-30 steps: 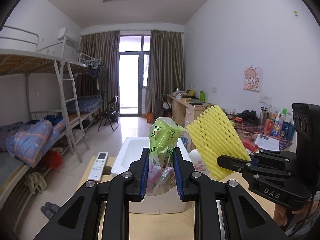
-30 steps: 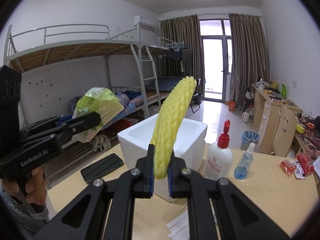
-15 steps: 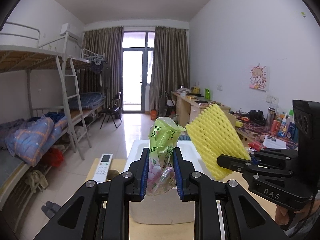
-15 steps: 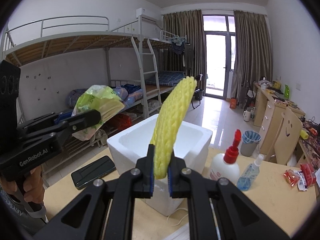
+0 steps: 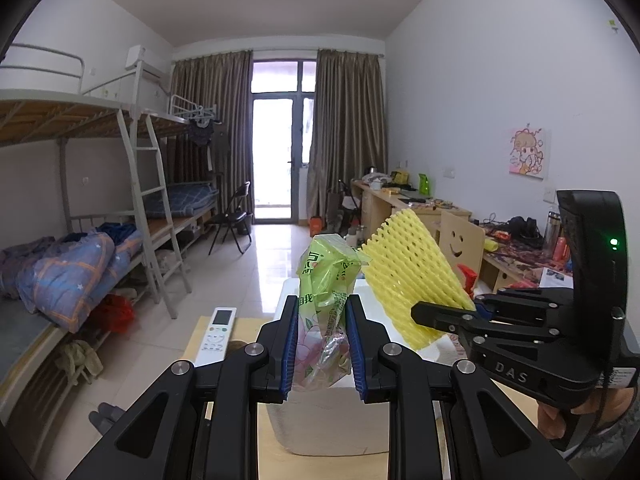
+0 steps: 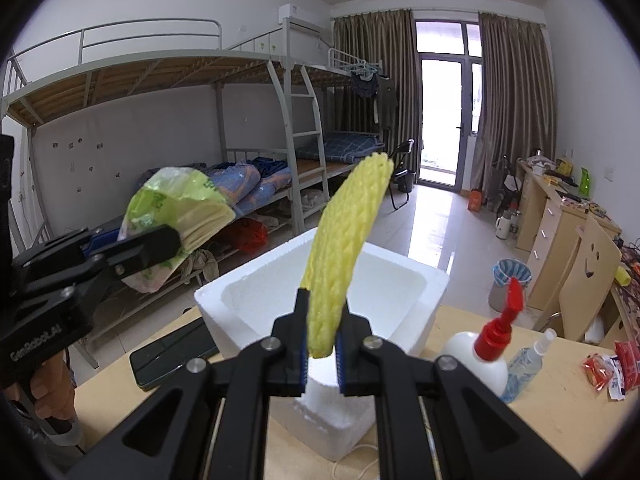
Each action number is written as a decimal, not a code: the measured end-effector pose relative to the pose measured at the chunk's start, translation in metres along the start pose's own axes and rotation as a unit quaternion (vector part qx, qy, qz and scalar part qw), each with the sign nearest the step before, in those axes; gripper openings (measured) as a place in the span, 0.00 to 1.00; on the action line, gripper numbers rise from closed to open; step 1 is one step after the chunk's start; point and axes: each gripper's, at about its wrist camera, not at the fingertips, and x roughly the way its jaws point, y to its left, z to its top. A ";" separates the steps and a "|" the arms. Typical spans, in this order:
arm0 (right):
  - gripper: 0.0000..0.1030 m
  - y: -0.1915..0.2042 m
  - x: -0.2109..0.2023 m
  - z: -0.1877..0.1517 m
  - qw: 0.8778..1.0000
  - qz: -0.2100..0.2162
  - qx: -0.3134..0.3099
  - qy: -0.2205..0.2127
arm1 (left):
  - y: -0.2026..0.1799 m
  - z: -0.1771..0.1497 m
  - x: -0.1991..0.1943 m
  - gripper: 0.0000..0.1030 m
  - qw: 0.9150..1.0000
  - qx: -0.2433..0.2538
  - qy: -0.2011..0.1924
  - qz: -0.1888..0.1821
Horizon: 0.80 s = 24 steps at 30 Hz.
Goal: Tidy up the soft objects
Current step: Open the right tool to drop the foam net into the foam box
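My left gripper (image 5: 322,344) is shut on a green plastic tissue pack (image 5: 326,280) and holds it upright in the air. The pack also shows at the left of the right wrist view (image 6: 180,208). My right gripper (image 6: 322,344) is shut on a yellow foam net sleeve (image 6: 348,232), which stands up from the jaws; it shows in the left wrist view (image 5: 408,276) too. Both are held above and just in front of an open white foam box (image 6: 420,280) on the wooden table (image 6: 560,392). The box also shows in the left wrist view (image 5: 328,424).
A white remote (image 5: 216,330) and a black phone (image 6: 176,352) lie on the table left of the box. A white bottle with a red pump (image 6: 484,354), a small spray bottle (image 6: 524,364) and snack wrappers (image 6: 608,366) stand to its right.
Both grippers have moved closer to the foam box, which looks larger now. Both still hold the same objects.
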 end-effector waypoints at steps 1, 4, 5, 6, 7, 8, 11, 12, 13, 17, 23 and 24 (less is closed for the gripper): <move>0.13 0.000 0.002 0.000 1.000 0.000 0.000 0.002 | 0.000 -0.001 0.000 0.24 1.000 0.000 0.001 0.001; 0.13 -0.001 0.008 0.000 1.000 0.002 -0.002 0.010 | -0.003 -0.001 0.000 0.24 1.000 0.000 0.003 0.005; 0.13 -0.001 0.011 0.000 1.000 0.001 -0.004 0.013 | -0.003 -0.002 0.000 0.24 1.000 0.001 0.004 0.006; 0.13 0.000 0.014 0.000 1.000 0.002 -0.006 0.017 | -0.003 -0.003 0.001 0.24 1.000 0.002 0.006 0.006; 0.13 -0.001 0.015 0.000 1.000 0.003 -0.005 0.019 | -0.003 -0.004 0.001 0.24 1.000 0.002 0.007 0.007; 0.13 -0.001 0.017 0.000 1.000 0.003 -0.004 0.021 | -0.003 -0.004 0.000 0.24 1.000 0.001 0.008 0.009; 0.13 -0.001 0.020 0.001 1.000 0.009 -0.007 0.023 | 0.000 -0.005 -0.001 0.24 1.000 0.000 0.008 0.013; 0.13 -0.001 0.022 0.000 1.000 0.009 -0.009 0.026 | 0.001 -0.005 -0.001 0.24 1.000 0.000 0.008 0.015; 0.13 0.000 0.022 0.000 1.000 0.007 -0.010 0.027 | 0.002 -0.005 -0.002 0.24 1.000 -0.001 0.009 0.016; 0.26 0.000 0.025 0.000 0.999 0.007 -0.012 0.032 | 0.002 -0.004 -0.004 0.24 1.000 -0.003 0.008 0.020; 0.59 -0.002 0.021 0.004 1.000 0.011 -0.009 0.025 | 0.003 -0.004 -0.006 0.24 1.000 -0.008 0.008 0.026; 0.63 -0.002 0.019 0.004 1.000 0.014 -0.008 0.023 | 0.004 -0.004 -0.006 0.24 1.000 -0.009 0.008 0.027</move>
